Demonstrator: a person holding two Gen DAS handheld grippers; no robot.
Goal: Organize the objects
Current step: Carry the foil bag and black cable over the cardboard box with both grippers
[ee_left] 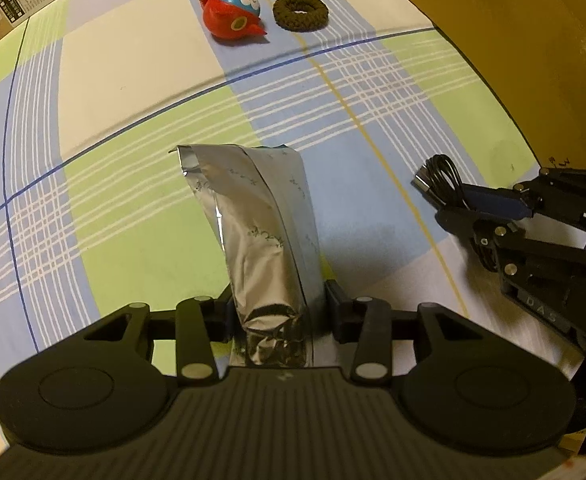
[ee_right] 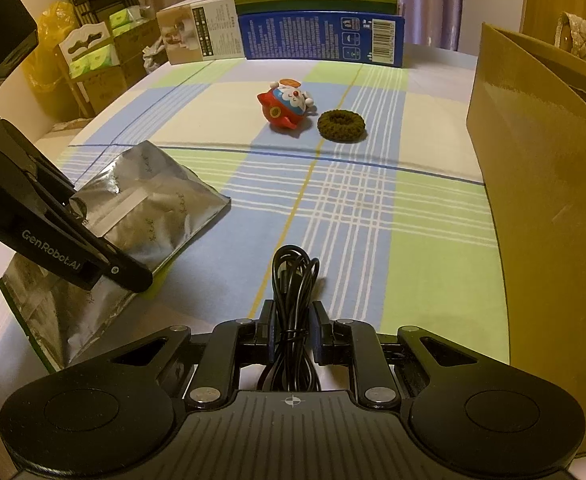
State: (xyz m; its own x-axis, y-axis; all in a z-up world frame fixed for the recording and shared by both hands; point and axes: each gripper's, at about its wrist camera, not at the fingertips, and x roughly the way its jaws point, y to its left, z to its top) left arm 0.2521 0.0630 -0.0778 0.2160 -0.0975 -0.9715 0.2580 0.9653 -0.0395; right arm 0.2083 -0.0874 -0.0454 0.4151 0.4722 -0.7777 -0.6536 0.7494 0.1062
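A silver foil pouch (ee_left: 253, 216) sticks out forward from my left gripper (ee_left: 279, 308), which is shut on its near end, one finger on each side. In the right wrist view the same pouch (ee_right: 145, 204) slopes down to the checked cloth, with the left gripper (ee_right: 109, 248) clamped across it. My right gripper (ee_right: 293, 328) is shut on a coiled black cable (ee_right: 293, 276). From the left wrist, that right gripper (ee_left: 453, 208) and the cable (ee_left: 439, 182) sit to the right of the pouch. A red and blue toy figure (ee_right: 287, 106) and a brown ring (ee_right: 341, 121) lie farther back.
A tall tan paper bag (ee_right: 541, 200) stands along the right side. A blue milk carton box (ee_right: 321, 36) and a white box (ee_right: 201, 36) line the far edge. Checked cloth (ee_right: 373, 208) covers the surface. Stacked boxes and shelves stand beyond the left edge.
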